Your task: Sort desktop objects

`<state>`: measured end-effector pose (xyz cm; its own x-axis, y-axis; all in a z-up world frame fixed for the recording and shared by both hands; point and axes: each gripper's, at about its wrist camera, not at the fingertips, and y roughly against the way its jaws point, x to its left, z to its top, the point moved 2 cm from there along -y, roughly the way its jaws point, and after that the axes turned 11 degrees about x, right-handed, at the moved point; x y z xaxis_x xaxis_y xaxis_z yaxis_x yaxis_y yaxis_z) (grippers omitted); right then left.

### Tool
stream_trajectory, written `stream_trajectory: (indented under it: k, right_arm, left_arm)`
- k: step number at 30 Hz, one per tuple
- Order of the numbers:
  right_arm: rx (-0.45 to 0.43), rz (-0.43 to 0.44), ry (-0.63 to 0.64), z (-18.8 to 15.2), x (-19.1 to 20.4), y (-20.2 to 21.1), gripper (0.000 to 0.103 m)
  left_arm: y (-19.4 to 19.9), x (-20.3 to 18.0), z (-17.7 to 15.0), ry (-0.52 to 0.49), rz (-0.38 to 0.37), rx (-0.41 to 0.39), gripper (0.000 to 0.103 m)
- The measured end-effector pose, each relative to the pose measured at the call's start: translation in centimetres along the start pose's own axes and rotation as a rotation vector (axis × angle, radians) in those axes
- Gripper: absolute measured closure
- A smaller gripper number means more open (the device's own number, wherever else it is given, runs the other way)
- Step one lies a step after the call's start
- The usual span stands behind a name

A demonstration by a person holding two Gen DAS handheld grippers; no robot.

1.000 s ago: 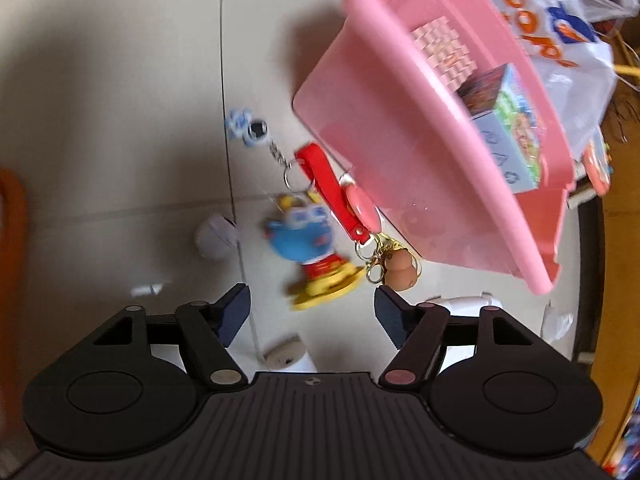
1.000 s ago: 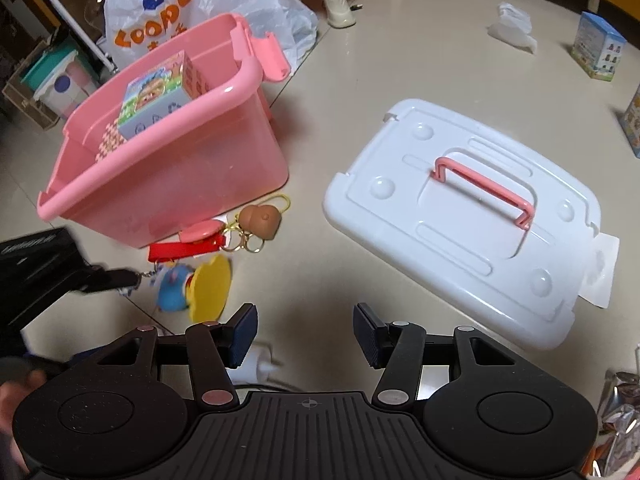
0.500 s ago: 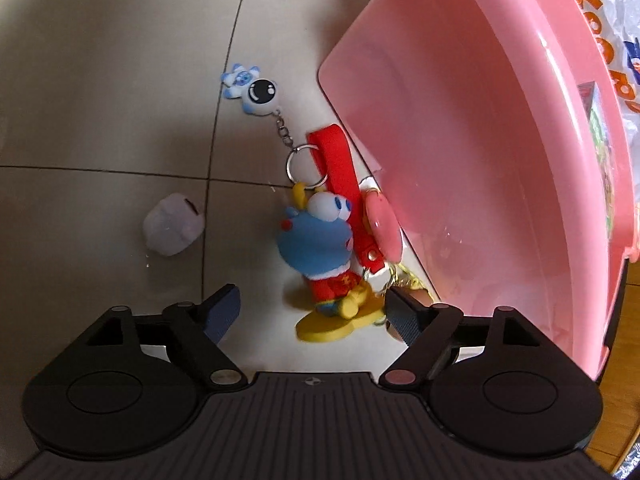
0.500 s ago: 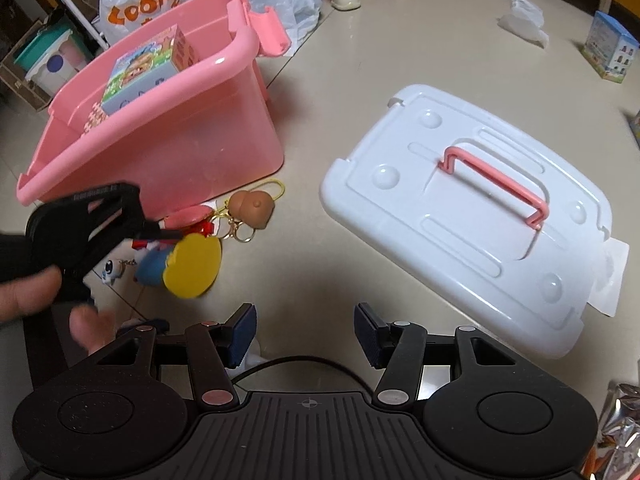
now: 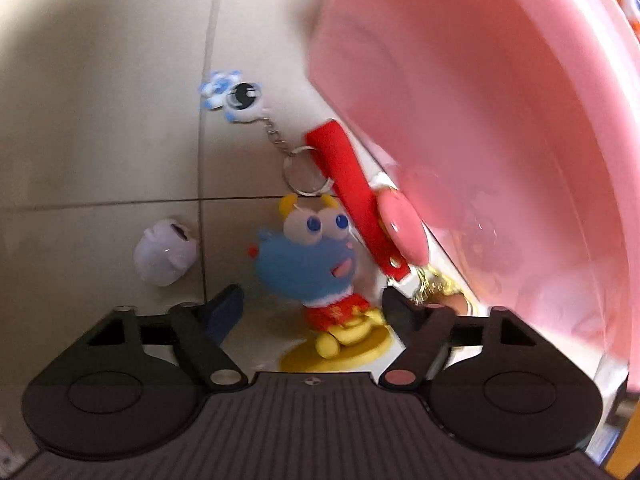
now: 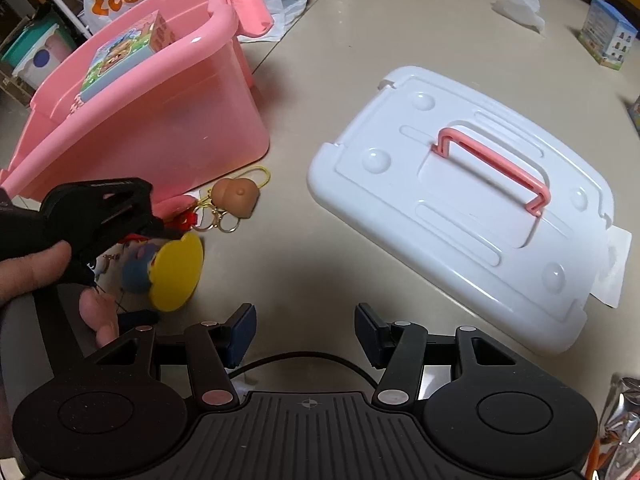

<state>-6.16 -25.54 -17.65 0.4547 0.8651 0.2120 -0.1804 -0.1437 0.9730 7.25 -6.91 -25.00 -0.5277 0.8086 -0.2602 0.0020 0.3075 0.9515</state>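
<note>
Your left claw (image 5: 312,308) is closing around the blue toy keychain (image 5: 308,264) lying on the floor beside the pink bin (image 6: 160,120), pads not yet pressing; your right claw (image 6: 306,328) is hanging released, empty.

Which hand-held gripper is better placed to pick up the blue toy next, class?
The left hand-held gripper. Its closing jaws already straddle the blue toy beside the pink bin. The right hand-held gripper stands open over bare floor, with the toy off to its left.
</note>
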Motion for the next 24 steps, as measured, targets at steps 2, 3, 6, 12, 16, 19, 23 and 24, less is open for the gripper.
stream_trajectory:
  k: [2, 3, 6, 12, 16, 19, 23, 24]
  right_arm:
    - [-0.001, -0.001, 0.003, 0.0, 0.1, 0.1, 0.051]
    - [-0.003, -0.002, 0.004, 0.0, 0.1, 0.1, 0.051]
    - [-0.008, -0.003, 0.008, 0.1, 0.1, 0.3, 0.051]
    - [-0.017, -0.01, 0.011, 0.0, 0.1, 0.9, 0.051]
    - [-0.027, -0.02, 0.021, -0.2, 0.1, 1.5, 0.051]
    - [-0.032, -0.025, 0.023, -0.3, 0.1, 2.1, 0.05]
    - [-0.044, -0.028, 0.043, -0.5, 0.3, 3.0, 0.05]
    - [-0.047, -0.029, 0.049, -0.6, 0.3, 3.2, 0.05]
  left_arm:
    - [0.0, 0.1, -0.1, -0.011, -0.032, 0.019, 0.061]
    - [0.0, 0.3, -0.1, -0.003, -0.046, 0.03, 0.063]
    - [0.3, 0.7, -0.4, -0.036, -0.033, 0.037, 0.064]
    - [1.3, 1.8, -1.0, -0.056, -0.017, 0.055, 0.064]
    - [2.5, 2.4, -1.7, -0.087, -0.005, 0.047, 0.064]
    - [3.8, 2.7, -2.1, -0.105, -0.008, 0.036, 0.064]
    - [6.0, 3.0, -2.7, -0.153, -0.001, 0.008, 0.064]
    - [6.6, 3.1, -2.8, -0.163, -0.002, 0.0, 0.064]
